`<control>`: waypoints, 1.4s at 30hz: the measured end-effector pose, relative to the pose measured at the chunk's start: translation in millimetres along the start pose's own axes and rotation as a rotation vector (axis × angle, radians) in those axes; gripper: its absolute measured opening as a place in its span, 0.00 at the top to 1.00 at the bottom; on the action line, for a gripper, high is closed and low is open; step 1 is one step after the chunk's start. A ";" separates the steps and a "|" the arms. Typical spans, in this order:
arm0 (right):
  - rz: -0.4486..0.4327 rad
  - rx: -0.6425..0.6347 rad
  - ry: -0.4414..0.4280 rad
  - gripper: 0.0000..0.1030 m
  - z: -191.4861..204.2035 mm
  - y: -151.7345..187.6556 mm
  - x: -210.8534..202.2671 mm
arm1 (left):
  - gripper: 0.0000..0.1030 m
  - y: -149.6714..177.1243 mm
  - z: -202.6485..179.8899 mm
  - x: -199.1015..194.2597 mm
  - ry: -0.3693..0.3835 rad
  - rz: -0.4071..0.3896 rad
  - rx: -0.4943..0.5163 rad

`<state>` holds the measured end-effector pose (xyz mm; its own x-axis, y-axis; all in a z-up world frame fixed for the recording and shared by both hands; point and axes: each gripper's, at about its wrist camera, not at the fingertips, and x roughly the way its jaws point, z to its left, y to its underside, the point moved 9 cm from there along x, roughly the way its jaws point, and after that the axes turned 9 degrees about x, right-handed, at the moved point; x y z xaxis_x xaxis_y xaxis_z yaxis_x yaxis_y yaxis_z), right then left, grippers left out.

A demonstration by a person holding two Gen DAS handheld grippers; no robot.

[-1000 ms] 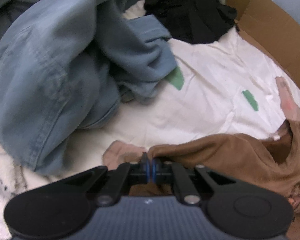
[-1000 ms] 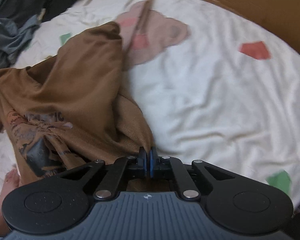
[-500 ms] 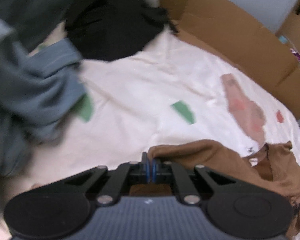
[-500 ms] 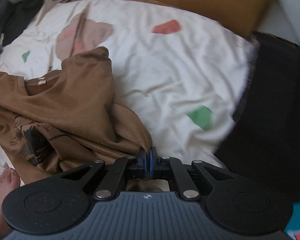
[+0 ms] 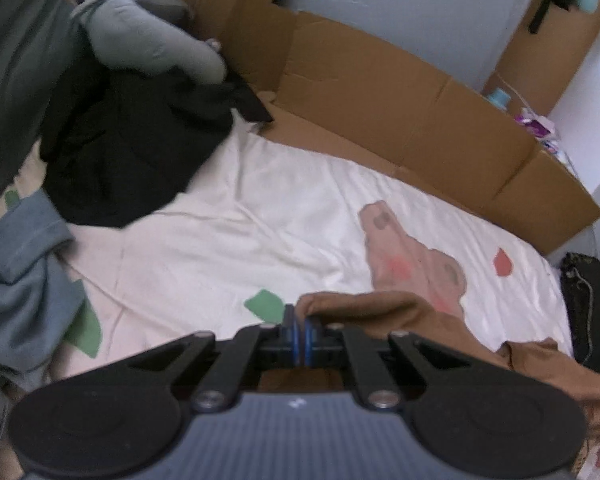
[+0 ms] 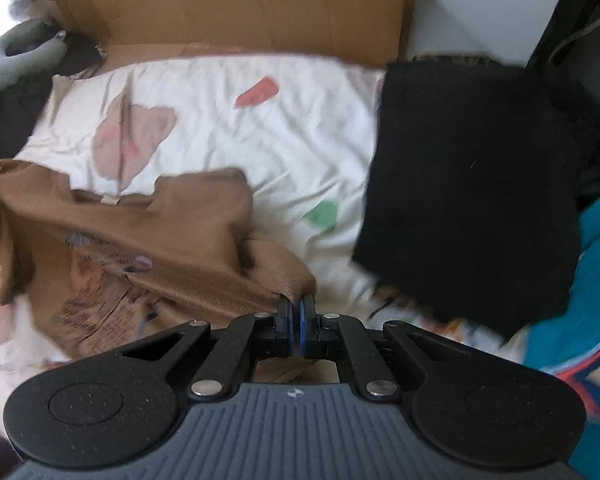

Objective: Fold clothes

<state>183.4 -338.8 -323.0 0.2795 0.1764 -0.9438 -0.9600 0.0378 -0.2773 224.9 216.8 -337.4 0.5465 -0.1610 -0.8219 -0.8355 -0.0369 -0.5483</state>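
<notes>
Two handheld grippers each pinch an edge of one brown T-shirt over a bed covered by a cream sheet with pastel patches.

The left gripper [image 5: 299,334] has its blue pads pressed together on a rolled edge of the brown T-shirt [image 5: 440,328]. From there the cloth runs away to the gripper's right and sags out of view. The right gripper [image 6: 298,322] is likewise clamped on a corner of the same shirt [image 6: 148,236], which spreads ahead and to its left, crumpled, with a faded chest print facing up.

The shirt looks like light, soft knit. It drapes and wrinkles freely and has no stiffness, so it will likely sag between the two grips and follow any pull. It is not fragile. Hold at edges or corners, as both tools do here, seems best; a pinch in mid-cloth would only bunch it.

The left view alone shows the clothes waiting ahead and to that gripper's left: a black garment [image 5: 140,152], a grey one [image 5: 148,40] beyond it, and a blue denim piece [image 5: 24,272] close at left, with a cardboard wall [image 5: 420,120] behind the cream sheet [image 5: 240,232].

The right view alone shows the shirt's print and neckline, plus a flat black cloth [image 6: 472,192] ahead to that gripper's right and teal fabric [image 6: 596,288] at the far right.
</notes>
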 end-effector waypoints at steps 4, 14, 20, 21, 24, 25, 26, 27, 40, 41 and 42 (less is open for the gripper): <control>0.062 -0.042 -0.039 0.97 15.1 22.4 19.3 | 0.97 3.1 11.7 -0.4 -0.027 0.016 -0.020; 0.046 -0.033 -0.116 0.90 29.2 7.2 21.6 | 0.97 45.9 55.2 -10.2 -0.088 0.108 -0.041; -0.020 -0.058 -0.129 0.90 36.2 -33.1 24.7 | 0.97 64.2 71.8 -20.1 -0.120 0.128 -0.084; -0.025 -0.077 -0.120 0.90 39.3 -38.5 29.7 | 0.97 66.9 73.4 -21.2 -0.125 0.134 -0.086; -0.042 -0.138 -0.117 0.90 52.7 -55.6 44.3 | 0.97 73.5 77.3 -24.5 -0.136 0.148 -0.089; -0.046 -0.159 -0.118 0.90 57.1 -60.5 49.1 | 0.97 75.1 78.5 -25.6 -0.139 0.152 -0.089; -0.049 -0.181 -0.120 0.90 60.8 -63.9 54.0 | 0.97 76.7 79.6 -26.6 -0.142 0.155 -0.090; -0.050 -0.201 -0.120 0.90 63.8 -67.3 59.7 | 0.97 78.3 80.2 -27.1 -0.144 0.159 -0.092; -0.059 -0.305 -0.110 0.90 85.9 -78.1 163.6 | 0.97 88.9 80.3 -25.8 -0.150 0.169 -0.103; -0.049 -0.311 -0.122 0.90 89.7 -75.3 167.0 | 0.97 89.8 80.4 -25.6 -0.151 0.171 -0.104; -0.042 -0.316 -0.136 0.79 93.7 -72.8 169.1 | 0.97 90.3 80.6 -25.3 -0.151 0.172 -0.102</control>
<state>299.3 -219.6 -445.5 0.2937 0.3112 -0.9038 -0.8905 -0.2546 -0.3770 140.3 297.0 -378.6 0.3917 -0.0247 -0.9198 -0.9144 -0.1221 -0.3861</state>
